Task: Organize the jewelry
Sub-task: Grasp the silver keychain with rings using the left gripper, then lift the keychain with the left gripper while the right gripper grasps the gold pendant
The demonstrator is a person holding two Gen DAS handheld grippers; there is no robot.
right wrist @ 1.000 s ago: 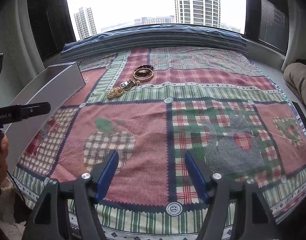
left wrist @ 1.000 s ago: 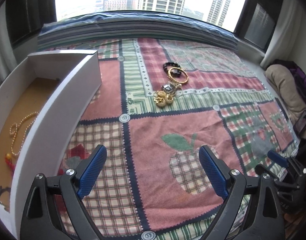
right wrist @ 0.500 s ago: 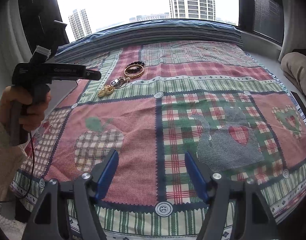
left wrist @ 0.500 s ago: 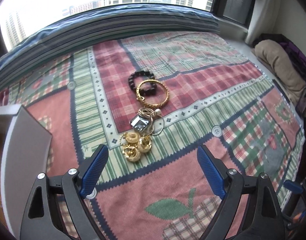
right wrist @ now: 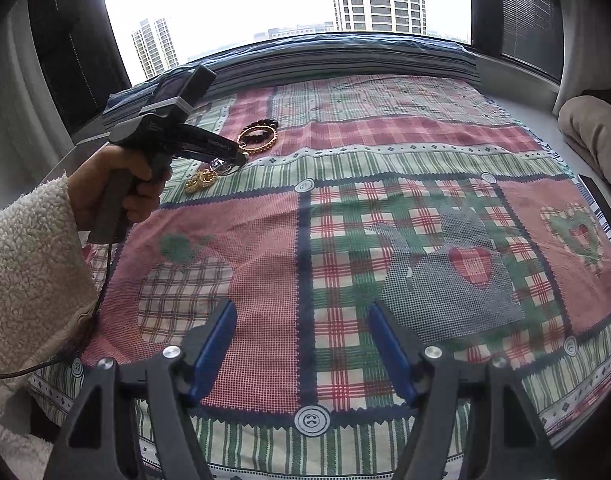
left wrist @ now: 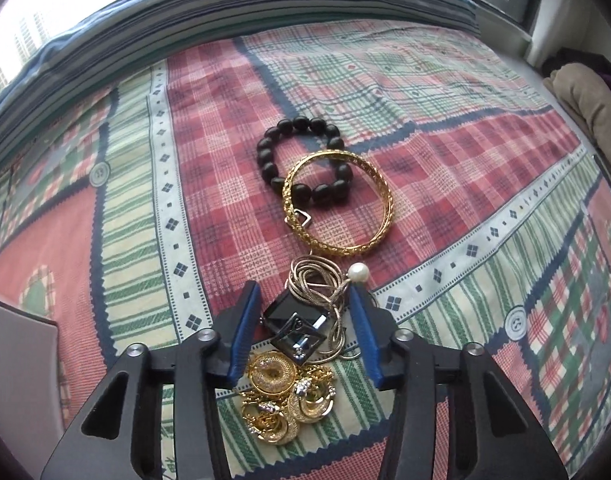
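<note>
Jewelry lies heaped on the woven patchwork quilt (left wrist: 445,184). Left tongs (left wrist: 303,322), which have just been closing, straddle a faceted dark pendant (left wrist: 295,326) and coiled silvery chain (left wrist: 317,280) (pad contact unclear). Filigree gold earrings (left wrist: 283,396) sit partly under their frame; beyond, a gold bangle (left wrist: 339,204) overlaps a black bead bracelet (left wrist: 301,160). Right tongs (right wrist: 301,348) gape empty.
</note>
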